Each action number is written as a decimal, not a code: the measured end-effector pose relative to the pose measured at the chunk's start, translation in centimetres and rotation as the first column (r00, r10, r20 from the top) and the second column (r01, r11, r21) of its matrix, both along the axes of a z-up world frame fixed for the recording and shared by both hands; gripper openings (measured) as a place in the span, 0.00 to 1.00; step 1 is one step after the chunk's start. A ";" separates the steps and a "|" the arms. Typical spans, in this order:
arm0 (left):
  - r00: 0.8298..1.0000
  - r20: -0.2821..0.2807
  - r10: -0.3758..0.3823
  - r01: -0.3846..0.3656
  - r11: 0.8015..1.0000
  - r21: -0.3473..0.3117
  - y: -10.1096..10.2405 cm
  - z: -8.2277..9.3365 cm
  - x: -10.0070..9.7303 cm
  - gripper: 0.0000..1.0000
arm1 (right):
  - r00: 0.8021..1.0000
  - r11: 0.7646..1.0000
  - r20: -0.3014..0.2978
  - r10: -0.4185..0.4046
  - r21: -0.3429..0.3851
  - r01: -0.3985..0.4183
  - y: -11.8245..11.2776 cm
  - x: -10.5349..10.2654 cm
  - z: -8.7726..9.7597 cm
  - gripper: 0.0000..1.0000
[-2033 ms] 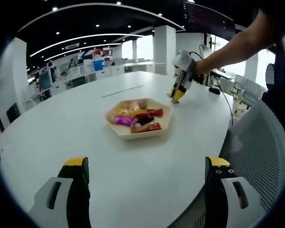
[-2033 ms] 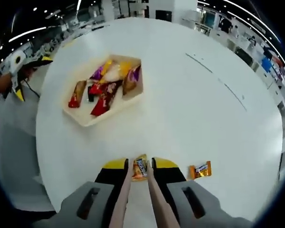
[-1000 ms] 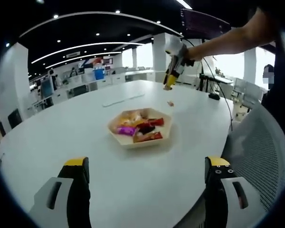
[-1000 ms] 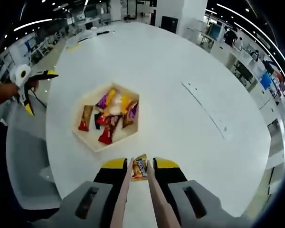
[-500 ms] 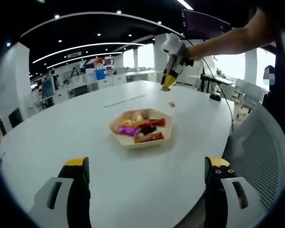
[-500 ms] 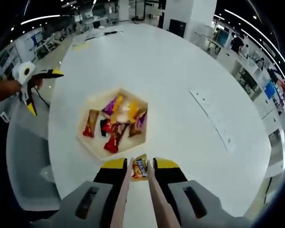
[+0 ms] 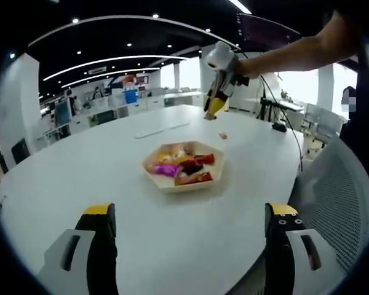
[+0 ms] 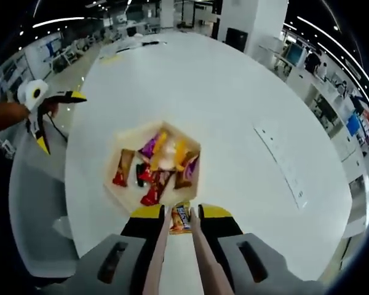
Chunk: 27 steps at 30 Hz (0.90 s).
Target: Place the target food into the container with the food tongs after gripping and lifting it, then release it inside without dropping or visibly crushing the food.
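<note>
Transport step, judged from the frames. Right gripper (image 8: 179, 216) has its jaws squeezed on a pair of food tongs (image 8: 172, 258), and the tong tips pinch a small orange wrapped snack (image 8: 182, 218). The snack hangs high above the white tabletop (image 8: 234, 110), just short of the near rim of the hexagonal tray (image 8: 126, 196), which already holds several wrapped snacks. In the left gripper view the right gripper (image 7: 214, 107) is up in the air beyond the tray (image 7: 172, 184), toward the far edge of the tabletop; another small snack (image 7: 222, 136) lies on the table past the tray. Left gripper (image 7: 190, 230) is spread wide, holding nothing, near the closest table edge.

Next move probably calls for carrying the snack forward over the tray middle, lowering, then easing the squeeze so the tongs let go gently inside.
</note>
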<state>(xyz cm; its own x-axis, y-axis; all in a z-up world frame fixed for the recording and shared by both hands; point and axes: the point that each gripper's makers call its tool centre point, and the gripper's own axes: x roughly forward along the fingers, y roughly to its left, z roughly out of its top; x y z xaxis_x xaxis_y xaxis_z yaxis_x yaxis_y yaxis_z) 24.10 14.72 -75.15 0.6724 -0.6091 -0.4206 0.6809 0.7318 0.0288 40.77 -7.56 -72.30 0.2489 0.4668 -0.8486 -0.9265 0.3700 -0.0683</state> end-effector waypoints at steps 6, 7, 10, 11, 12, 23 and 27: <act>1.000 -0.002 0.000 0.000 1.000 0.004 0.0 -0.1 0.0 0.98 | 1.000 1.000 0.001 0.018 0.011 -0.018 1.5 -0.1 0.2 0.21; 1.000 -0.002 0.001 -0.001 1.000 0.003 0.0 -0.1 0.0 0.98 | 1.000 1.000 0.001 0.020 0.012 -0.020 1.7 -0.2 0.2 0.21; 1.000 -0.002 0.003 -0.003 1.000 0.003 0.1 -0.2 0.1 0.98 | 1.000 1.000 0.000 0.027 0.014 -0.027 2.3 -0.2 0.3 0.21; 1.000 -0.001 0.003 -0.003 1.000 0.001 0.1 0.0 0.0 0.98 | 0.999 0.999 0.002 0.032 0.013 -0.032 2.5 -0.3 0.3 0.21; 1.000 -0.001 0.003 -0.003 1.000 0.001 0.0 0.0 0.0 0.98 | 0.999 0.999 0.002 0.036 0.014 -0.036 2.7 -0.3 0.3 0.21; 1.000 0.000 0.002 -0.002 1.000 0.002 0.0 0.0 0.0 0.98 | 0.997 0.997 0.003 0.072 0.030 -0.072 5.4 -0.9 0.9 0.21; 1.000 0.001 0.002 -0.002 1.000 0.004 0.0 0.0 0.0 0.98 | 0.996 0.996 0.003 0.085 0.035 -0.085 6.4 -1.0 1.0 0.21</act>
<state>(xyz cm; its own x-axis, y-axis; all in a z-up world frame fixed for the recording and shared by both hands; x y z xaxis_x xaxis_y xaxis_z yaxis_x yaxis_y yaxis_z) 24.10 14.77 -75.15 0.6740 -0.6064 -0.4220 0.6796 0.7328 0.0324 39.80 -1.12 -71.30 0.2089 0.5155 -0.8310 -0.9545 0.2923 -0.0586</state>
